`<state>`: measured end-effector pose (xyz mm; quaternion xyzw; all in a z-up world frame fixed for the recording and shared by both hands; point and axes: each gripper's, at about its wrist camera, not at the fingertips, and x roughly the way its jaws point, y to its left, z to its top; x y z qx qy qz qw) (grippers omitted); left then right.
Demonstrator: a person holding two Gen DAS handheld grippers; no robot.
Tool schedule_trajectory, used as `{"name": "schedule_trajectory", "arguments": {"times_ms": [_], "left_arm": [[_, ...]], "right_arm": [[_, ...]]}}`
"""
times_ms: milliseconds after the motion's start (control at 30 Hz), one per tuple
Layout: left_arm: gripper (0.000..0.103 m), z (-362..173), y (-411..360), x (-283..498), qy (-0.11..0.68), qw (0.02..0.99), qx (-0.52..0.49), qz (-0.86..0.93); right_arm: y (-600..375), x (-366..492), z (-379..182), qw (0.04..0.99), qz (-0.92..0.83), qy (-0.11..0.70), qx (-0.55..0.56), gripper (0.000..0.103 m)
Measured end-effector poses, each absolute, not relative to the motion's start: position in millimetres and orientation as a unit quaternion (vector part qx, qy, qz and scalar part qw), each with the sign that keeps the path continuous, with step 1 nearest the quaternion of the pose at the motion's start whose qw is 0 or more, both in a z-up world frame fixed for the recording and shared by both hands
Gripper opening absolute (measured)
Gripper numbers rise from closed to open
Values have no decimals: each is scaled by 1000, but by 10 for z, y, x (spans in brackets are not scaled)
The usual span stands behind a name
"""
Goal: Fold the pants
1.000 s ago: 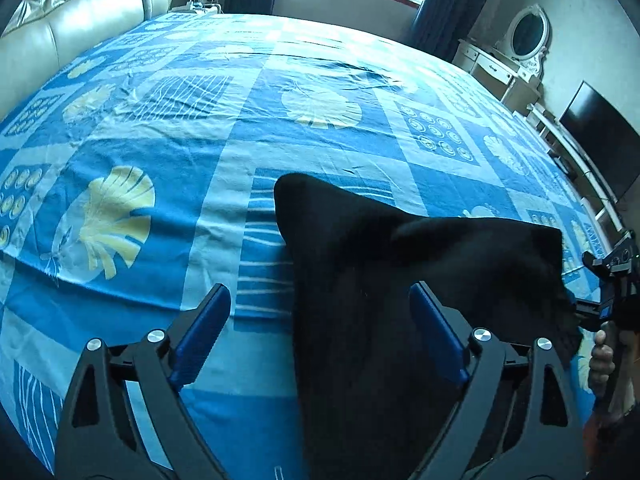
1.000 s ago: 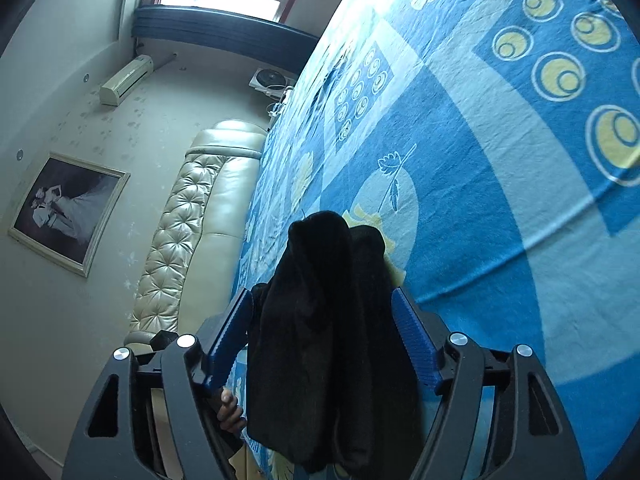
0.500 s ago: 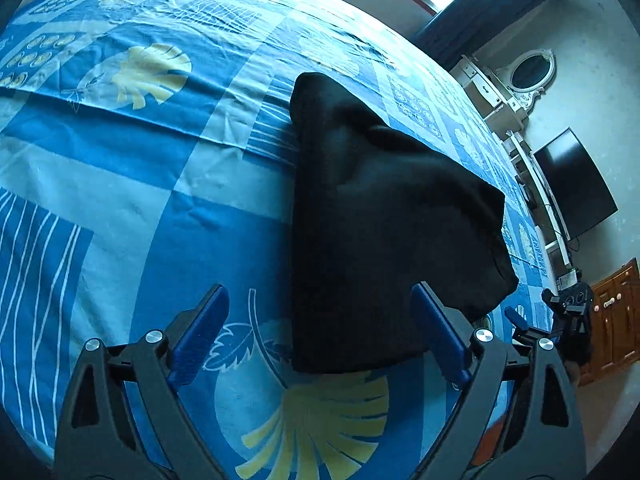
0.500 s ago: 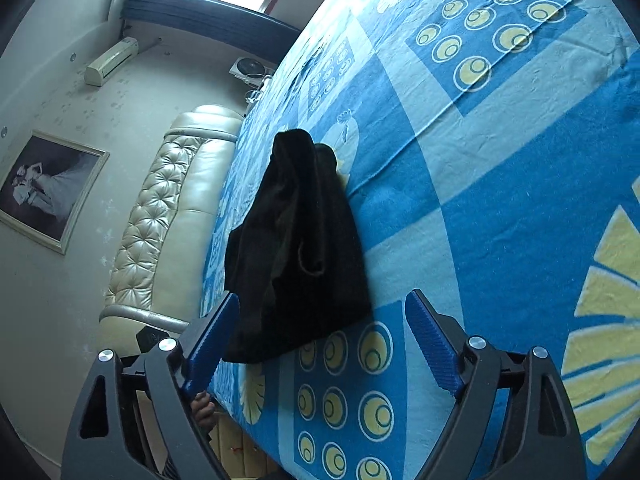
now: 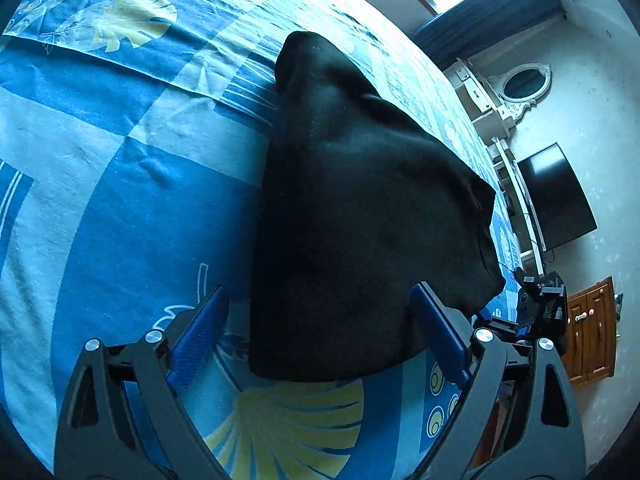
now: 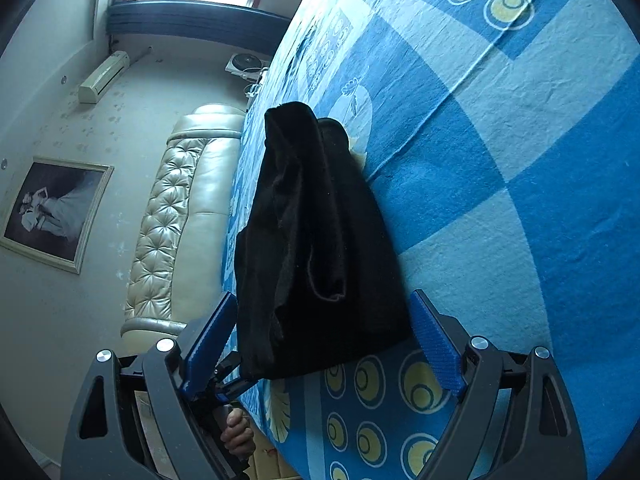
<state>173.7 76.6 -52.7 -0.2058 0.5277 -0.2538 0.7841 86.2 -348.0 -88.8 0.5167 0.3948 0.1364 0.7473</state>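
Observation:
The black pants lie folded in a compact stack on the blue patterned bedsheet. In the right wrist view the pants show layered folds near the bed's edge. My left gripper is open, its blue pads on either side of the stack's near edge. My right gripper is open too, its pads flanking the near end of the stack. Neither holds cloth. The right gripper also shows at the far right of the left wrist view.
A cream tufted headboard stands beside the bed. A white dresser with an oval mirror, a dark TV screen and a wooden cabinet line the far wall. The bed's edge runs close under my right gripper.
Both grippers released the pants and drew back, then came close again. The stack now lies flat on the sheet between the open pads.

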Motion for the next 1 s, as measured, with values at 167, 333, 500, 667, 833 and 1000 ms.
{"name": "schedule_trajectory", "arguments": {"times_ms": [167, 333, 500, 667, 833, 1000], "left_arm": [[66, -547, 665, 1762, 531, 785, -195, -254], [47, -460, 628, 1747, 537, 790, -182, -234], [35, -316, 589, 1695, 530, 802, -164, -220], [33, -256, 586, 1620, 525, 813, -143, -206], [33, -159, 574, 1475, 519, 823, -116, -201], [33, -144, 627, 1351, 519, 824, -106, -200]], "right_arm": [[-3299, 945, -852, 768, 121, 421, 467, 64], [-3310, 894, -860, 767, 125, 412, 475, 42], [-3318, 841, -779, 770, 126, 404, 477, 39], [-3299, 758, -727, 771, 132, 400, 477, 38], [-3273, 665, -737, 767, 136, 403, 481, 38], [-3237, 551, -753, 763, 141, 405, 483, 38]]}}
